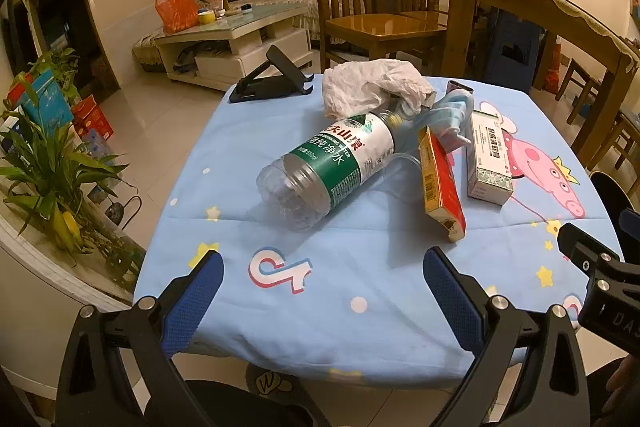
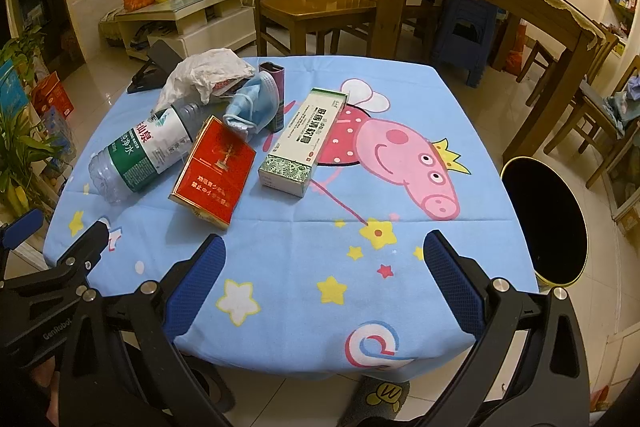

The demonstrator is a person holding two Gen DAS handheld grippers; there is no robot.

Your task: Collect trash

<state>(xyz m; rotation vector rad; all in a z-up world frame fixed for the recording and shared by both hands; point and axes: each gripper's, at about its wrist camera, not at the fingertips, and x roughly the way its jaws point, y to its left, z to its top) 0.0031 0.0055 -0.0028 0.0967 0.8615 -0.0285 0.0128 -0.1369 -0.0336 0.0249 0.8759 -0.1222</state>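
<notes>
Both tools hang spread wide and empty: left tool [image 1: 322, 277], right tool [image 2: 324, 261]. On the blue cartoon-print desk [image 2: 400, 267], the clear green-labelled plastic bottle [image 2: 138, 155] may roll; the red flat cardboard pack [image 2: 214, 171] leaning nearby could topple.

On table: 1 plastic bottle [image 2: 138, 155], 1 red carton [image 2: 214, 173], 1 green-white box [image 2: 302, 139], 1 crumpled white bag [image 2: 204, 73], 1 blue face mask [image 2: 250, 107], 1 dark maroon case [image 2: 276, 87] (upright), 1 black stand [image 1: 272, 77]. 1 black bin [image 2: 546, 219] beside table. 2 grippers, jaws apart.
</notes>
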